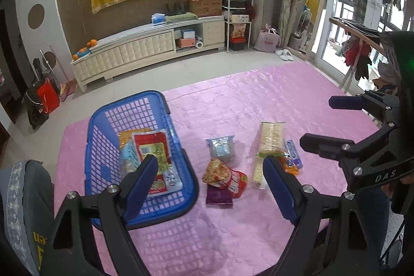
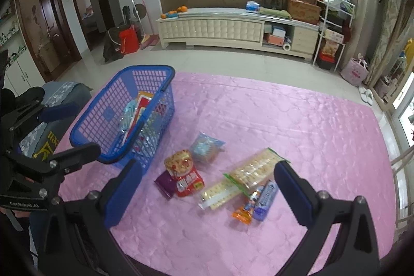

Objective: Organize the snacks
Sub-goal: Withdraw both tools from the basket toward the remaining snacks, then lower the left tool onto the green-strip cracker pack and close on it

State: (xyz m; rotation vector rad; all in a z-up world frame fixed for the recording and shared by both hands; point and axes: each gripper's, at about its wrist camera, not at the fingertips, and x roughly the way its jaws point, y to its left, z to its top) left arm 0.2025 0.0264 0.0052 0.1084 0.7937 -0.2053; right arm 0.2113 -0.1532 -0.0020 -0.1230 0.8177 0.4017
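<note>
A blue plastic basket (image 1: 178, 146) (image 2: 85, 120) stands on the left of a pink table cover and holds several snack packs, a red one (image 1: 152, 146) on top. Loose snacks lie to its right: a pale blue pack (image 1: 221, 148) (image 2: 205, 149), a red and yellow pack (image 1: 225, 176) (image 2: 185, 173), a purple pack (image 1: 218, 197) (image 2: 164, 183), a long cracker sleeve (image 1: 267, 146) (image 2: 245, 173), an orange pack (image 2: 243, 211) and a blue bar (image 1: 293, 153) (image 2: 266, 199). My left gripper (image 1: 209, 170) is open and empty above the basket's near corner. My right gripper (image 2: 207, 177) is open and empty above the loose snacks.
The pink cover (image 1: 258, 100) (image 2: 284, 115) spans the table. A grey-blue chair back (image 1: 23, 198) (image 2: 64, 92) stands at the left edge. A white TV cabinet (image 1: 145, 48) (image 2: 233, 27) lines the far wall. Glass doors (image 1: 349, 4) are on the right.
</note>
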